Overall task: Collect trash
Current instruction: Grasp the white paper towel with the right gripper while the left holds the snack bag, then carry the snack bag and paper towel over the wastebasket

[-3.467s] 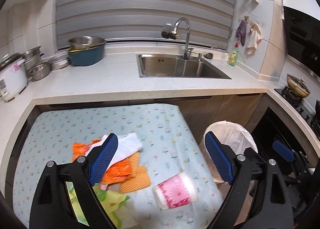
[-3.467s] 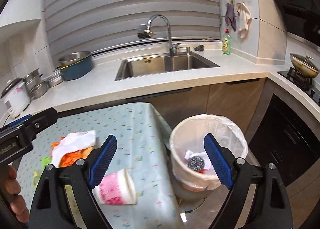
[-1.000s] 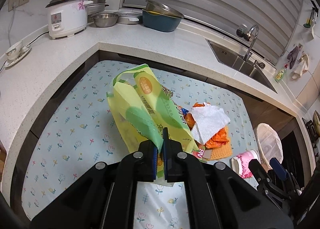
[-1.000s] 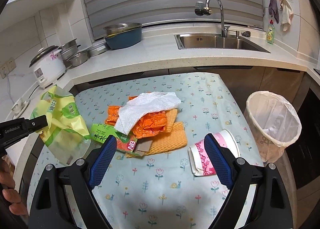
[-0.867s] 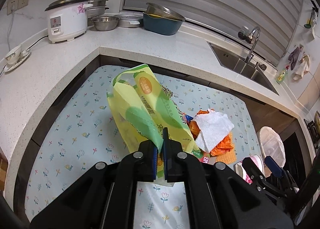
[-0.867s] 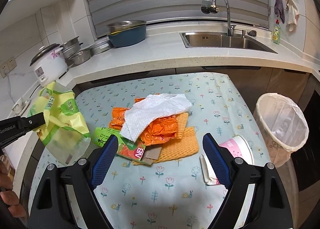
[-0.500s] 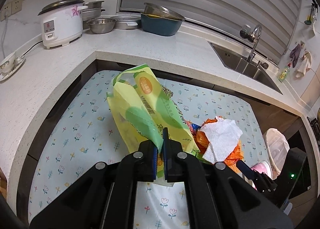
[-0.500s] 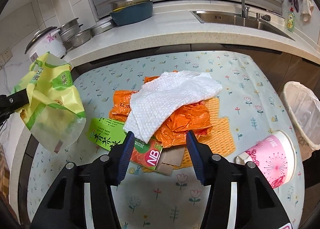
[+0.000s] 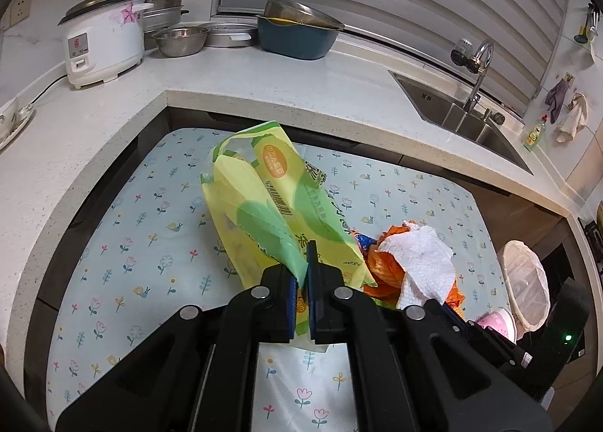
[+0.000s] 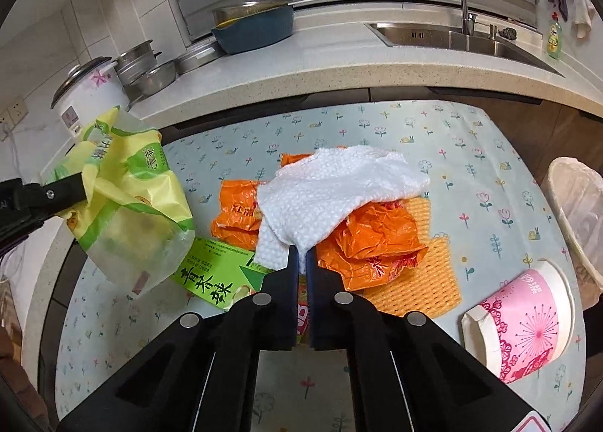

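My left gripper (image 9: 303,256) is shut on a yellow-green plastic bag (image 9: 264,198), which hangs above the left part of the flowered table (image 9: 150,228). In the right wrist view the same bag (image 10: 128,198) dangles at the left. My right gripper (image 10: 301,255) has its jaws closed on the lower corner of a white paper towel (image 10: 331,190). The towel lies over orange wrappers (image 10: 373,239), an orange mesh cloth (image 10: 422,281) and a green box (image 10: 211,273). A pink paper cup (image 10: 527,322) lies on its side at the right.
A white-lined trash bin (image 10: 576,198) stands off the table's right edge. The counter behind holds a rice cooker (image 9: 101,40), steel bowls (image 9: 181,40), a blue basin (image 9: 297,40) and a sink (image 9: 452,111).
My right gripper came down toward the pile and its jaws went from wide open to shut on the towel's corner. The left gripper drifted a little with the bag still in it.
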